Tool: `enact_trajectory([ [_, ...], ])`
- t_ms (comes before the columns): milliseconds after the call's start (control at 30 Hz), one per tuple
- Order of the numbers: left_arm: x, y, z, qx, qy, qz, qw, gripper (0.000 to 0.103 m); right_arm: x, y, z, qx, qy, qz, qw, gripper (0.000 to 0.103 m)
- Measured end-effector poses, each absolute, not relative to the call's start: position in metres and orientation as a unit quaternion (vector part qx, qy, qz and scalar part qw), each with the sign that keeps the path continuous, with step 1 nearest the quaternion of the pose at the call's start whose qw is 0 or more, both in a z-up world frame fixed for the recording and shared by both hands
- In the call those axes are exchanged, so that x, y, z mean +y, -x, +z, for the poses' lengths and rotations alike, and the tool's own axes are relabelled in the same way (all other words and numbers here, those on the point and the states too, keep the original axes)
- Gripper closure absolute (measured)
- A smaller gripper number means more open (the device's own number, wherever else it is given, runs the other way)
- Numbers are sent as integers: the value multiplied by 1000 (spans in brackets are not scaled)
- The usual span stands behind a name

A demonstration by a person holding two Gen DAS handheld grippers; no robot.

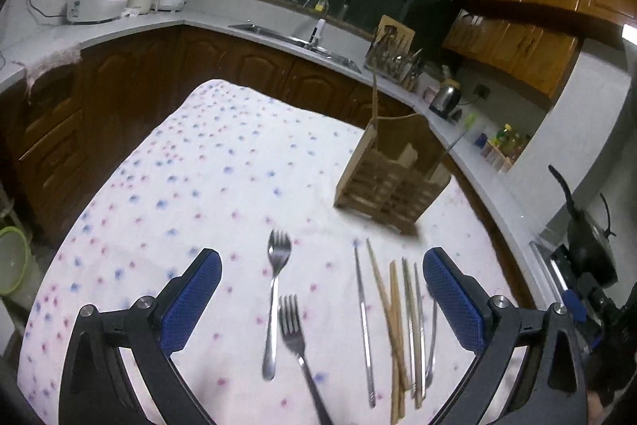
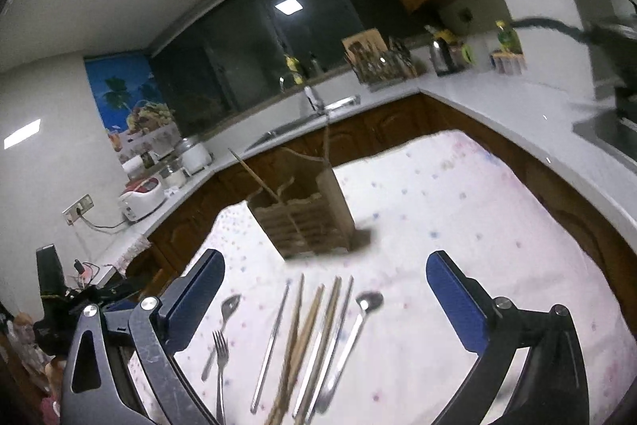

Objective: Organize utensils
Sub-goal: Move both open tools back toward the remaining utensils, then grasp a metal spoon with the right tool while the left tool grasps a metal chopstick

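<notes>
From the left wrist view, the left hand-held gripper (image 1: 321, 267) has its blue pads spread wide with nothing between them, hovering over the near edge of the cloth-covered counter (image 1: 191, 162). Below it lie a spork (image 1: 274, 299) and a fork (image 1: 296, 341), tines toward the far edge, long axes running near to far, the fork slanted slightly. Just beside them to the right a steel chopstick (image 1: 363, 321) and a bundle of wooden chopsticks (image 1: 394, 325) lie roughly parallel on the same axis. The wooden utensil holder (image 1: 392, 178) stands beyond them near the right edge. From the right wrist view, the right hand-held gripper (image 2: 325, 271) is equally agape and empty, above the same row; a spoon (image 2: 358, 329) lies at the row's right end, bowl toward the holder. The likely trouble: the chopsticks overlap and touch, so closing on one could drag or scatter its neighbours; thin flat steel may slip on the soft cloth; and a careless drop could tip the light holder.
</notes>
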State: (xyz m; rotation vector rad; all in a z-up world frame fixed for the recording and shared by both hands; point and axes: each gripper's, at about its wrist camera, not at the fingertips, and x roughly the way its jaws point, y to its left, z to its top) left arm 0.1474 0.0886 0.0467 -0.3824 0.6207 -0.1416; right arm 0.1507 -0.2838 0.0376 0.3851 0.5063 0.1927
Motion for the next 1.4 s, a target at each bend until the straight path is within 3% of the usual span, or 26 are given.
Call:
enact_trajectory([
  [400,85,-141,37,340,181,-63,921,1,-287,-139,6,297,-197,78,931,1],
  [1133,37,-208,21,394,118,-61,909,3,-265,-188,-25,359,-176,95,912,2],
  [1300,20,-231,14,409,89,-69,906,9,-256,-206,-35,391,-156,93,902,20],
  [1400,11,-249,5,428,79,-75,897,19,-252,-216,-45,412,-156,96,893,31],
])
